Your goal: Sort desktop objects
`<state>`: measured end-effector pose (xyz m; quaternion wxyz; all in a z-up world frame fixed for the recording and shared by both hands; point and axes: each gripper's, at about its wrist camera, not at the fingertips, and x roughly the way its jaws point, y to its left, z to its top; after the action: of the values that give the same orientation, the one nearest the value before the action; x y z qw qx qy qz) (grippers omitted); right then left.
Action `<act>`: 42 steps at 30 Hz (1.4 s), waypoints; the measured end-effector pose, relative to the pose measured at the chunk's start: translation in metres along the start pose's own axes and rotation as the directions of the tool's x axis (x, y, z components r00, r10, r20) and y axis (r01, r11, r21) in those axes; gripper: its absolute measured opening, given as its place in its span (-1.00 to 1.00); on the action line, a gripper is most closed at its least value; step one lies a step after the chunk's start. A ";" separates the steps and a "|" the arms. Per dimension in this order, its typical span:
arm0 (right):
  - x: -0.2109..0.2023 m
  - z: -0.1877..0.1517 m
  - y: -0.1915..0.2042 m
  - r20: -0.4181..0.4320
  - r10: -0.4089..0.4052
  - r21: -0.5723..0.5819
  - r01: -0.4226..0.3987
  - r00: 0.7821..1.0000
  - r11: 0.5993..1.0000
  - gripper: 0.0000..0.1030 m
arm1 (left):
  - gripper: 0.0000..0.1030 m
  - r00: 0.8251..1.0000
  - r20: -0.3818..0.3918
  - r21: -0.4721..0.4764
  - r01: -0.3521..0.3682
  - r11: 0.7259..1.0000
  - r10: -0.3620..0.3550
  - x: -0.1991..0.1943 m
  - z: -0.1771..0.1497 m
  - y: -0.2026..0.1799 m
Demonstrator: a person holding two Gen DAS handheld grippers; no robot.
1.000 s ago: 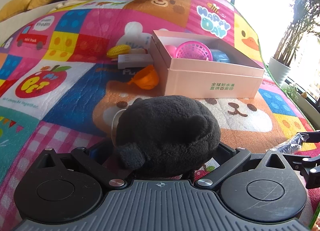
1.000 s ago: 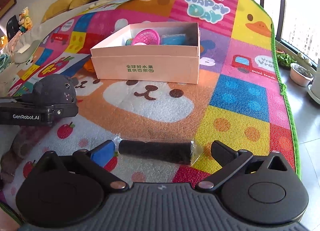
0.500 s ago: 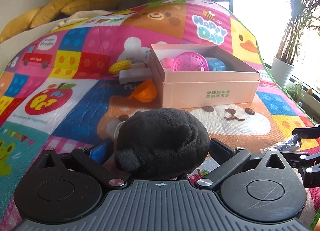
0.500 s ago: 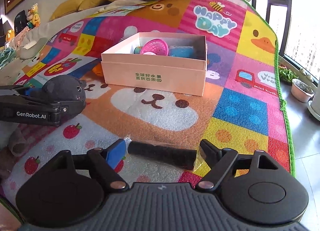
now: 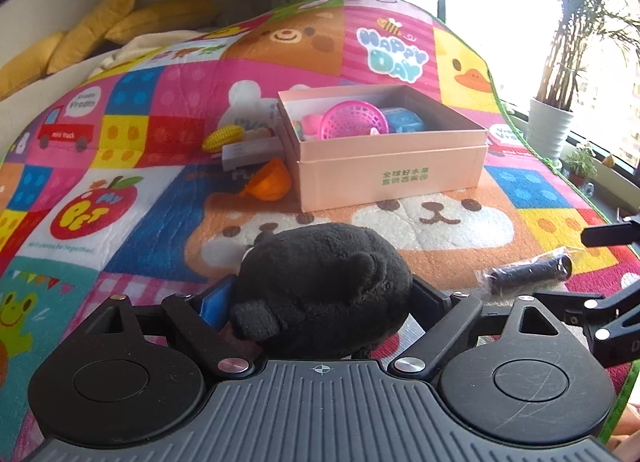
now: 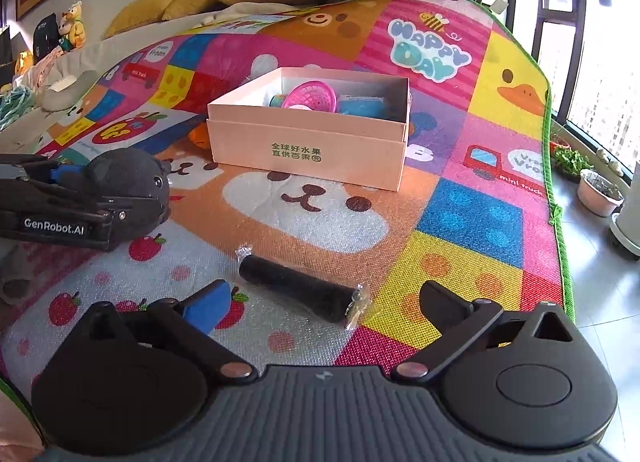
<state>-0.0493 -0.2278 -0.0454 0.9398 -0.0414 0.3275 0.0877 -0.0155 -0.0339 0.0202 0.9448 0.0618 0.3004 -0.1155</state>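
Lots of readable print here: "HAPPY DAY" with a bee on the pink stripes of the mat (image 6: 472,222), "mini truck" and "Vroom Vroom" by the red truck, "My PET" on the apple patch. Green Chinese characters across the front of the pink cardboard box (image 5: 384,178), rest too small to make out. "GenRobot.AI" in white on the side of the left tool (image 6: 132,198), seen from the right wrist. Left tool (image 5: 320,298) clamped on a fuzzy black plush (image 5: 320,282), rounded, little ears, bead eye, held low over the mat in front of the box. Right tool (image 6: 324,298) spread wide, blue pad on one finger, nothing gripped. Black roll (image 6: 296,290) just ahead of it, cylinder in crinkly clear wrap twisted at both ends, lying flat on the mat. Box open on top, holding a pink mesh basket (image 5: 354,124), a blue item (image 5: 404,122) and something pink, hard to identify. Left of the box on the mat: yellow corn toy (image 5: 222,138), grey rectangular block (image 5: 250,152), glossy orange plastic cup (image 5: 270,182) on its side, touching or nearly touching the box. Mat surface woven-looking, bright cartoon squares. Yellow cushions (image 5: 80,38) far back.
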 end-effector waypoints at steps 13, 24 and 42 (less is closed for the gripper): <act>0.005 0.004 -0.017 0.002 -0.037 -0.004 0.038 0.999 0.999 1.00 | 0.85 1.000 -0.002 -0.006 0.027 1.000 -0.027 -0.002 -0.004 0.000; 0.036 0.017 0.013 -0.039 0.014 -0.038 -0.015 0.999 0.999 0.67 | 0.89 1.000 -0.009 -0.022 0.025 0.999 -0.025 -0.002 -0.005 0.003; 0.000 0.024 0.008 0.019 0.022 -0.074 -0.021 1.000 0.997 0.67 | 0.74 1.000 -0.009 0.027 -0.012 1.000 0.012 -0.009 0.003 -0.006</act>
<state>-0.0366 -0.2166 -0.0266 0.9398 -0.0718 0.3153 0.1103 -0.0224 -0.0385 0.0270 0.9432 0.0767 0.3028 -0.1136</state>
